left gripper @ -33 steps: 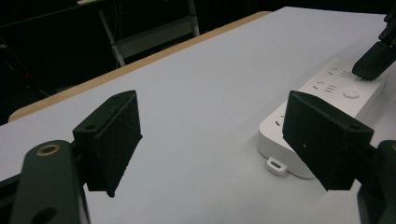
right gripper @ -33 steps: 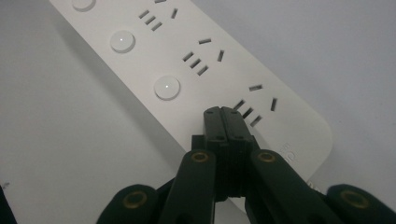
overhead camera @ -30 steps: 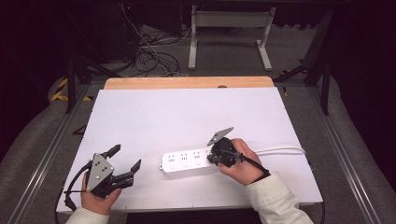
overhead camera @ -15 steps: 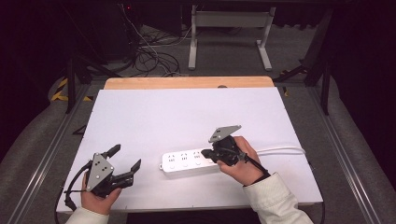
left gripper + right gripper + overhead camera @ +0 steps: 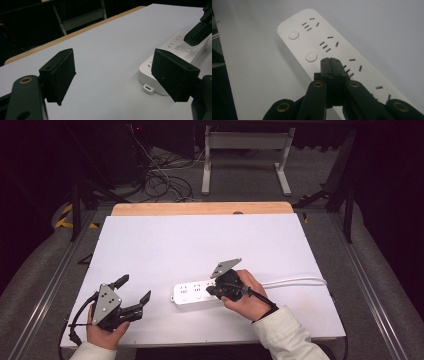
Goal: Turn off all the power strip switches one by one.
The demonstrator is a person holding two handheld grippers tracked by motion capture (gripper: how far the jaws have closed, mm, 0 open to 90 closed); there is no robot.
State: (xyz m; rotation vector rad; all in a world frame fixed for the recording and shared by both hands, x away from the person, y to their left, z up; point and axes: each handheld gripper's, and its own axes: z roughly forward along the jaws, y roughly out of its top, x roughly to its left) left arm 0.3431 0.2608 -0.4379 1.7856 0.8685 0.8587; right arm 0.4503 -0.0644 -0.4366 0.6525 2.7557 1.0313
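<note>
A white power strip point(image 5: 192, 292) lies near the front of the white table point(image 5: 200, 245), and its white cable point(image 5: 295, 281) runs off to the right. My right gripper point(image 5: 209, 291) is shut with nothing between its jaws, tips down on the strip's right half. In the right gripper view the closed tips point(image 5: 333, 61) sit just past a round button point(image 5: 311, 56) on the power strip point(image 5: 324, 37). My left gripper point(image 5: 134, 289) rests open at the front left, apart from the strip. Its view looks between the open left gripper point(image 5: 117, 72) at the power strip point(image 5: 172, 50) and the right gripper point(image 5: 197, 32).
The table's wooden far edge point(image 5: 200, 209) borders a dark floor with loose cables point(image 5: 165, 180) and a metal stand point(image 5: 245, 150). Metal rails point(image 5: 45, 295) run along both sides of the table.
My right gripper has dipped slightly down and to the left, and its shut tips now rest on the power strip. The left gripper has not moved.
</note>
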